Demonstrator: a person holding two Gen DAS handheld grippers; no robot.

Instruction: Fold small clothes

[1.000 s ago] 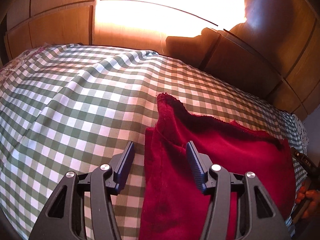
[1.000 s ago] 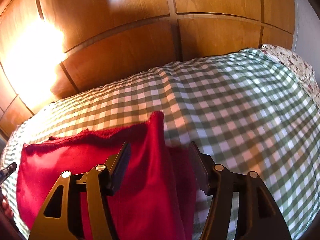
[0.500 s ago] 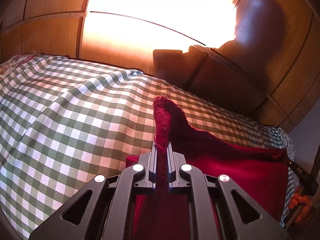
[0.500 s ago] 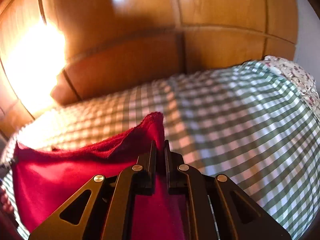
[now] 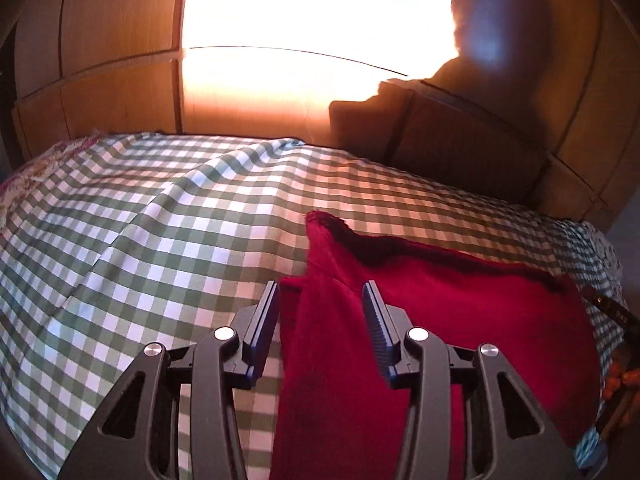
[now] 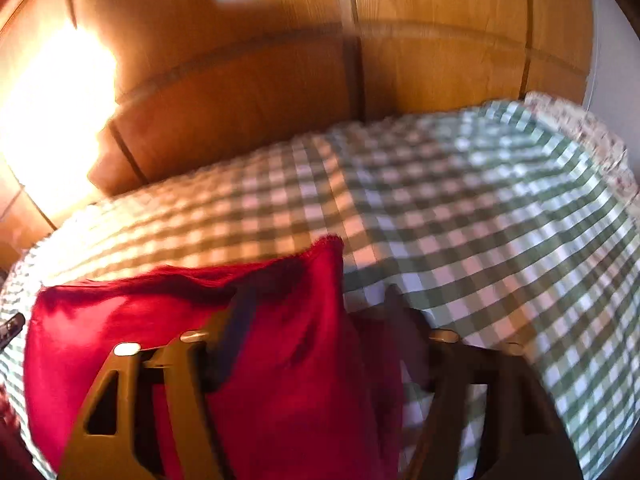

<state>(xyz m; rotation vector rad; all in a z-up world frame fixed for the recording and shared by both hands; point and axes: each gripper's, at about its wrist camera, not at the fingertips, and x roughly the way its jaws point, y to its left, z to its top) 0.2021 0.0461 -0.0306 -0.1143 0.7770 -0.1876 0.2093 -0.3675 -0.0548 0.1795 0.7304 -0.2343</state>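
A dark red cloth point(image 5: 460, 312) lies partly folded on the green-and-white checked bedspread point(image 5: 168, 232). My left gripper point(image 5: 320, 320) is open, its jaws on either side of the cloth's left folded edge, whose corner rises ahead of the fingers. In the right wrist view, which is blurred by motion, the same red cloth point(image 6: 180, 340) lies in front, and my right gripper point(image 6: 320, 332) is open around its right folded edge.
A wooden wardrobe point(image 5: 100, 60) with a bright glare stands behind the bed; it also shows in the right wrist view point(image 6: 440, 40). A floral pillow point(image 6: 592, 136) lies at the far right. The other gripper's tip and hand point(image 5: 616, 360) show at the right edge.
Both grippers were shut on the cloth's edges half a second ago and have now opened, letting the cloth go. The right gripper is moving.
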